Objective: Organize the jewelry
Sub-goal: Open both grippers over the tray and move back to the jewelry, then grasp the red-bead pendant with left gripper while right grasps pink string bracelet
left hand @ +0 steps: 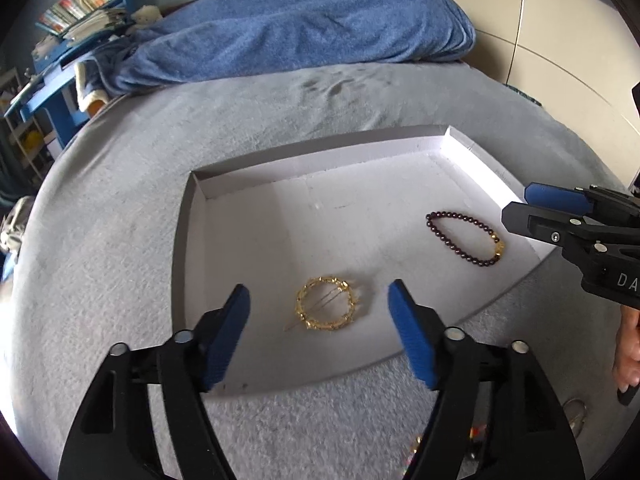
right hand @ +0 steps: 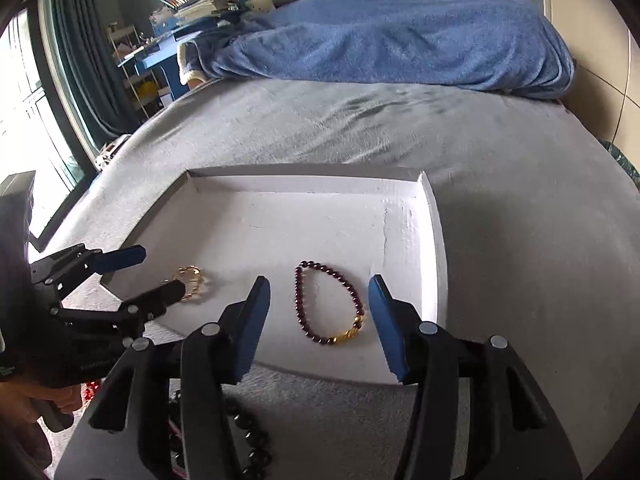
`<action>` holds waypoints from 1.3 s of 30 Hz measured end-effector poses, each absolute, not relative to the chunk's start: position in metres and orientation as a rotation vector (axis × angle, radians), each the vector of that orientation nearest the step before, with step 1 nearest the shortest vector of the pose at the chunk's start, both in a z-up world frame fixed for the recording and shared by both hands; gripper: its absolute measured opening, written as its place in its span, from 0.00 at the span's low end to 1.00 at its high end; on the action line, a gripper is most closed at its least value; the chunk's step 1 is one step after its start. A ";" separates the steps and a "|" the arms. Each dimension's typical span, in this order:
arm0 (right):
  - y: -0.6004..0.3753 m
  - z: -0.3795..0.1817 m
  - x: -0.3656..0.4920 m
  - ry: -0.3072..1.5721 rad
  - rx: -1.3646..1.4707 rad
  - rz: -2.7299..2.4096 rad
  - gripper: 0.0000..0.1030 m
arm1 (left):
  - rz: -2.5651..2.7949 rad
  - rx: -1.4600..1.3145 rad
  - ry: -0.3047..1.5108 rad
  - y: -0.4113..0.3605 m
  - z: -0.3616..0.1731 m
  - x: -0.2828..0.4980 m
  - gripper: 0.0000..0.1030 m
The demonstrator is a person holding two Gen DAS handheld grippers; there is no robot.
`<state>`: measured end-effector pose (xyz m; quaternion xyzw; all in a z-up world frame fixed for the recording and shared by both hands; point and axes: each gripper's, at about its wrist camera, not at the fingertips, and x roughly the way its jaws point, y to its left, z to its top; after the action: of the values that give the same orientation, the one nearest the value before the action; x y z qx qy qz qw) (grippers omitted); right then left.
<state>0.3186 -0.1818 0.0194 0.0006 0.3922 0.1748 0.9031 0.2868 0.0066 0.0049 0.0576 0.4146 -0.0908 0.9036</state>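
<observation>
We count one shallow white tray [left hand: 456, 148] lying on the grey bedspread [left hand: 120, 208], and two pieces of jewelry inside it: one gold ring-shaped bracelet [left hand: 326, 304] toward its near left part and one dark red beaded bracelet [right hand: 330, 306] with a few gold beads toward its near right part, the two well apart. Our left gripper [left hand: 318, 306] stands with its jaws spread wide, the gold bracelet lying free between its blue pads. Our right gripper [right hand: 318, 312] is likewise parted, the beaded bracelet loose between its fingers. Outside the tray, on the bedspread at the near edge, we see one strand of black beads [right hand: 248, 436].
</observation>
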 end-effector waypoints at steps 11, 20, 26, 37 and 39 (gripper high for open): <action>-0.188 0.029 0.257 0.718 0.058 0.369 0.57 | -0.155 0.043 0.806 0.028 0.026 0.221 0.79; -0.184 0.026 0.211 0.700 0.022 0.371 0.59 | -0.123 -0.018 0.810 0.049 0.014 0.158 0.81; -0.185 0.019 0.189 0.710 0.039 0.376 0.60 | -0.104 -0.011 0.828 0.055 -0.005 0.120 0.81; -0.174 0.004 0.175 0.727 0.044 0.404 0.60 | -0.083 -0.053 0.839 0.068 -0.024 0.105 0.81; -0.168 0.000 0.178 0.724 0.038 0.413 0.60 | -0.085 -0.067 0.839 0.070 -0.026 0.108 0.81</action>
<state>0.1777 -0.1678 0.0005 0.0185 0.3515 0.2004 0.9143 0.1077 0.0697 -0.0263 -0.0327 0.4070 -0.0411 0.9119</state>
